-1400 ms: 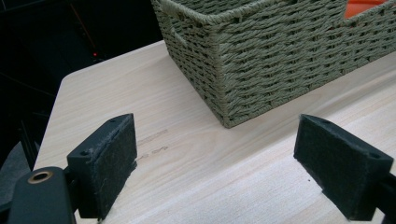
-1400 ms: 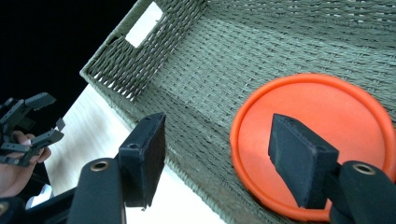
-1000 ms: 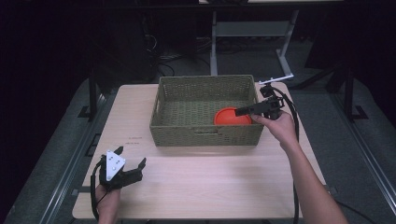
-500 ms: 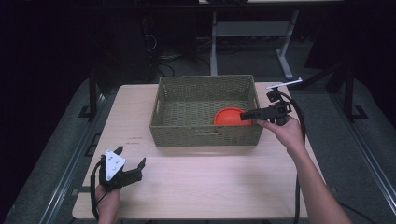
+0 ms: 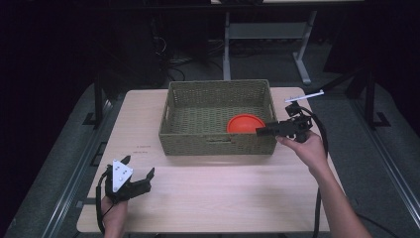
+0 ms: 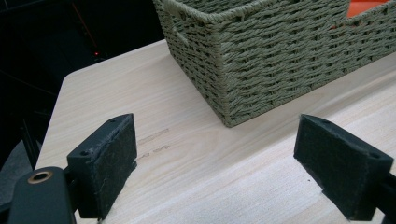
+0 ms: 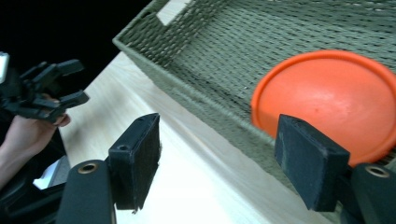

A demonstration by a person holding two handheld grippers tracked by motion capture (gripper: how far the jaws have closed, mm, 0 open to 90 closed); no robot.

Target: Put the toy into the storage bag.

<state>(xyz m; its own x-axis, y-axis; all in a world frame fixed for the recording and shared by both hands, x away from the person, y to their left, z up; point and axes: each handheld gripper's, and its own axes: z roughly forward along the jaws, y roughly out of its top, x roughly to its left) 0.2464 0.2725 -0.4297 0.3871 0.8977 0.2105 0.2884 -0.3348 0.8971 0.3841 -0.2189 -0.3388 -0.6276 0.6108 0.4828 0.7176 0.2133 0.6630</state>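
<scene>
In the high view the right gripper (image 5: 261,131) is held level at the right end of the woven basket (image 5: 218,144), its jaw tips just over the basket's right rim. The orange plate (image 5: 244,122) lies inside the basket at its right end, just ahead of those tips. The left gripper (image 5: 139,174) sits low over the near left part of the table (image 5: 223,193), well apart from the basket, its jaws spread. Around the pale wooden table the room is dark, with grey floor and a metal stand's legs behind.

The left gripper view adds the close detail: its two black pads stand wide apart with bare tabletop between them and nothing held. The basket's corner (image 6: 243,70) rises ahead of the gap, and a sliver of the orange plate (image 6: 364,7) peeks over the rim beyond the right-hand pad.

The right gripper view shows what lies between its jaws: they have just been opening and stand wide, gripping nothing. The basket's near wall (image 7: 201,100) crosses the gap, and the orange plate (image 7: 327,100) lies beyond it, above the right-hand pad, not touched. Far off past the left-hand pad is the other hand with the left gripper (image 7: 46,88).
</scene>
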